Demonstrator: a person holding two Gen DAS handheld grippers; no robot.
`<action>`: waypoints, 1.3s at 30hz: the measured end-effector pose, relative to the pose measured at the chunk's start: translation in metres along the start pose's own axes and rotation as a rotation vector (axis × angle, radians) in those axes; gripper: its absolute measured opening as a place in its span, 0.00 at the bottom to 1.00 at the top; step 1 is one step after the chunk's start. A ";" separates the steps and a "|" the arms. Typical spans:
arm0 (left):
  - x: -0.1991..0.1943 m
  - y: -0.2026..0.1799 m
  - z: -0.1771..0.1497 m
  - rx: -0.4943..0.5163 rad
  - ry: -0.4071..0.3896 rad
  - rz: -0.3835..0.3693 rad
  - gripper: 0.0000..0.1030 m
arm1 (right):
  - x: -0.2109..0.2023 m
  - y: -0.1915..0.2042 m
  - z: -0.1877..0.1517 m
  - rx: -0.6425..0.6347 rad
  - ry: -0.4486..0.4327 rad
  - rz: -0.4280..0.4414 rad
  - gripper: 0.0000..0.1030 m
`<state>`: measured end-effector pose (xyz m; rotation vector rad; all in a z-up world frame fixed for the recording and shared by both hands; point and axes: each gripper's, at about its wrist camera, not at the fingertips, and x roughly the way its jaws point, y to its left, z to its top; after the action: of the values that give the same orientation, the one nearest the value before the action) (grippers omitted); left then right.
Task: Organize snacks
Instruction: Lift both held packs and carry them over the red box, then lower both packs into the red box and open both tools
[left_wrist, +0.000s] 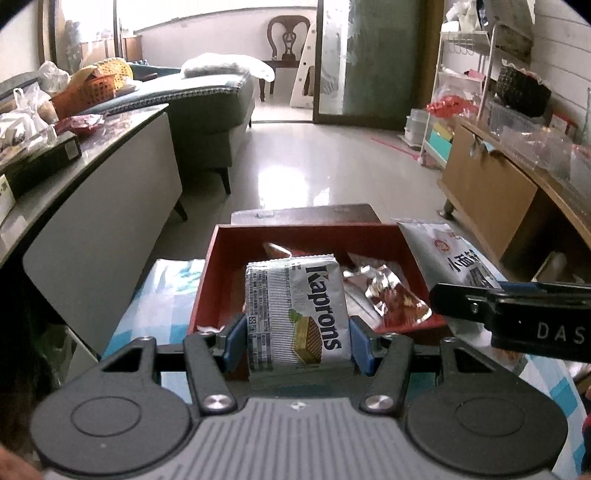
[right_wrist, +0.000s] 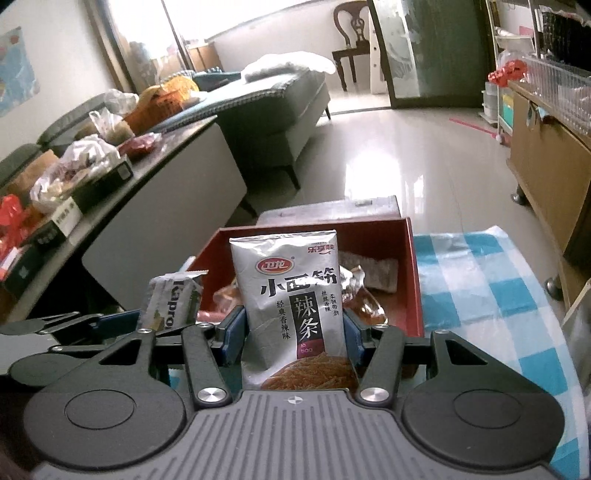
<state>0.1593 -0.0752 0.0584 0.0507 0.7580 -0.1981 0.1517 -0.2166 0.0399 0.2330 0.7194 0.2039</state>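
Wafer pack: Your left gripper (left_wrist: 297, 341) is squeezing the Kaprons wafer pack (left_wrist: 297, 314) between its blue pads, one on each side. You are holding it up just in front of the red box (left_wrist: 218, 266).
Spicy strip bag: Your right gripper (right_wrist: 293, 336) is pinching the silver spicy strip bag (right_wrist: 291, 302) the same way. The bag is standing upright in the gripper, in front of the box too.
Side by side: You are holding the two snacks next to each other. From the right wrist view, the wafer pack is showing just to the left of the bag.
Red box: It is sitting open on the blue checked cloth (right_wrist: 480, 280). A few shiny snack packets (left_wrist: 388, 291) are lying inside it already.
What looks done: Some snacks are in the box, and two more are picked up.
What looks left: It looks like these two snacks are going into the box, but they are not in it yet. You are probably near the middle of the job.
Farther away: On the long counter (right_wrist: 177, 147) to the left, more bags and boxes are piling up. I cannot tell if those are part of the job.
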 end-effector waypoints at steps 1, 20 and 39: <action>0.001 0.000 0.002 0.001 -0.006 0.005 0.50 | 0.000 0.000 0.001 0.000 -0.006 -0.001 0.60; 0.031 0.003 0.036 -0.019 -0.033 0.038 0.50 | 0.024 -0.009 0.033 0.005 -0.060 -0.012 0.60; 0.082 -0.001 0.038 -0.014 0.049 0.079 0.47 | 0.080 -0.020 0.045 -0.011 0.026 -0.035 0.60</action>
<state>0.2428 -0.0937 0.0297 0.0726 0.8047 -0.1169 0.2426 -0.2205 0.0169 0.2074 0.7480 0.1780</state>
